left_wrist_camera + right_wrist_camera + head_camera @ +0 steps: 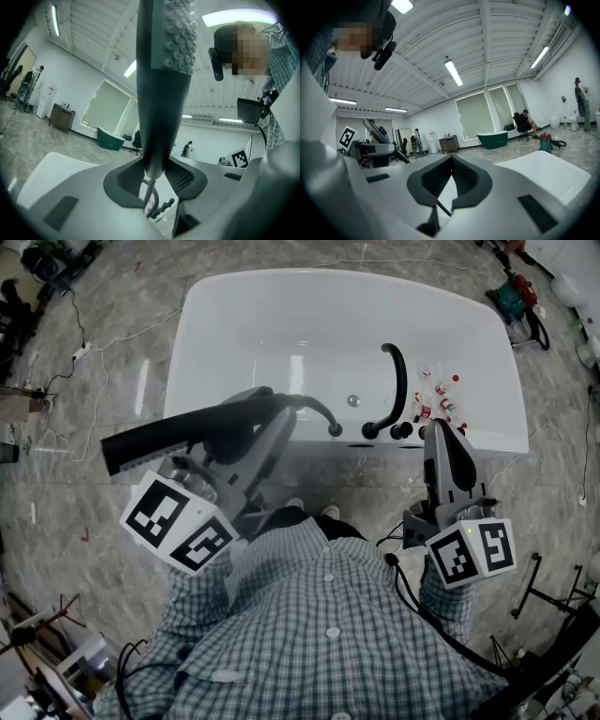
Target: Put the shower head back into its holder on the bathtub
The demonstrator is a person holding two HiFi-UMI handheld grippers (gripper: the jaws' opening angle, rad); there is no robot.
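Shower head | handle clamped between left gripper jaws | right gripper: jaws together, empty | step: likely carrying to holder | next: steer handle to black fittings on bathtub rim, just ahead of right gripper

White bathtub, black shower head

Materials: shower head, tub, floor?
shower head: matte dark grey, likely plastic or coated metal; nozzle nubs look rubbery.
bathtub: glossy white, acrylic or enamel; reflects the lights.
floor: polished, veined grey stone or tile.
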